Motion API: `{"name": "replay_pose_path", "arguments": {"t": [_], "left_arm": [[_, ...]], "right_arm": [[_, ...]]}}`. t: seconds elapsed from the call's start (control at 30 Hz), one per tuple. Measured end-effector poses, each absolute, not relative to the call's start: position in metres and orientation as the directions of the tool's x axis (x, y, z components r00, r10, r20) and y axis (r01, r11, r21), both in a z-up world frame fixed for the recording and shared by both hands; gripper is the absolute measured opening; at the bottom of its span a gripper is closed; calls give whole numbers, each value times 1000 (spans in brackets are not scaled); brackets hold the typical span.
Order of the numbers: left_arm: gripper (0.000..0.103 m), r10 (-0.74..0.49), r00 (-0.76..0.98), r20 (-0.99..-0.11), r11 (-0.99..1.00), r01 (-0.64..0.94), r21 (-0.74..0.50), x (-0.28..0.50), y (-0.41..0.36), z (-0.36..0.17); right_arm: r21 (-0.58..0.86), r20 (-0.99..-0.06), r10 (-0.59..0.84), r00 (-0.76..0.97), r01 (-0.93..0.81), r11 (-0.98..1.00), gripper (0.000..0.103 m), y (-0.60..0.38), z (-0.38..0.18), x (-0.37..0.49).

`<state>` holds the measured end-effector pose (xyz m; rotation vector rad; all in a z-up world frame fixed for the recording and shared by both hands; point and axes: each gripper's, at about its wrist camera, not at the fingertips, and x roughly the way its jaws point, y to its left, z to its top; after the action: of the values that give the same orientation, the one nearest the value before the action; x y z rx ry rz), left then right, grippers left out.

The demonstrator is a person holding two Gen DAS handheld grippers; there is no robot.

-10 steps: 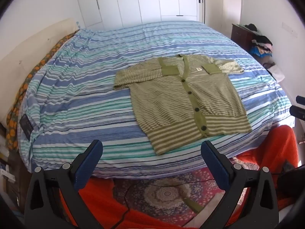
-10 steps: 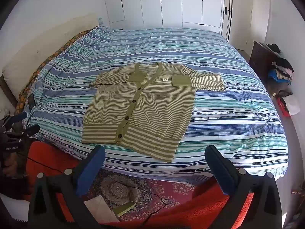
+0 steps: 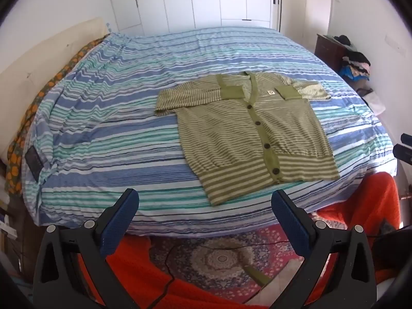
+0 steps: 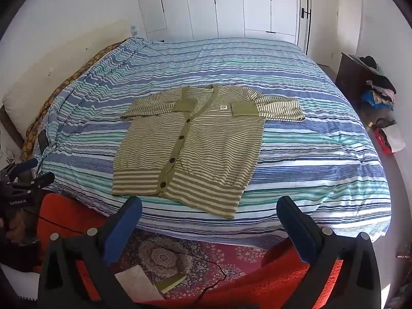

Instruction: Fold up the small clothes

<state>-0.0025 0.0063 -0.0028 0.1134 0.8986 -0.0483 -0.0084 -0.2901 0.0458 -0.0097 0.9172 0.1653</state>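
A green-and-cream striped short-sleeved cardigan (image 3: 247, 131) lies flat and buttoned on the bed, hem toward me, sleeves spread out; it also shows in the right wrist view (image 4: 190, 144). My left gripper (image 3: 204, 206) is open and empty, held off the bed's near edge, to the left of the hem. My right gripper (image 4: 209, 213) is open and empty, just short of the hem's right corner. The left gripper also shows at the left edge of the right wrist view (image 4: 31, 172).
The bed (image 3: 103, 128) has a blue, teal and white striped cover. An orange blanket (image 3: 360, 206) and a patterned rug (image 3: 219, 257) lie on the floor below. A dark dresser (image 4: 352, 77) with piled clothes stands at the right. White wardrobe doors (image 4: 231, 5) are behind.
Both grippers have barely shifted; the views are almost the same. The cardigan has not moved.
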Motion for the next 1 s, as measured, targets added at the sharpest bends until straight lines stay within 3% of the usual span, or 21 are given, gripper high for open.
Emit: {"name": "replay_pose_path", "arguments": {"t": [1.0], "left_arm": [[103, -19, 621, -783, 987, 135, 82, -6, -4, -4]], "right_arm": [[58, -803, 145, 578, -165, 985, 103, -277, 43, -10]]}}
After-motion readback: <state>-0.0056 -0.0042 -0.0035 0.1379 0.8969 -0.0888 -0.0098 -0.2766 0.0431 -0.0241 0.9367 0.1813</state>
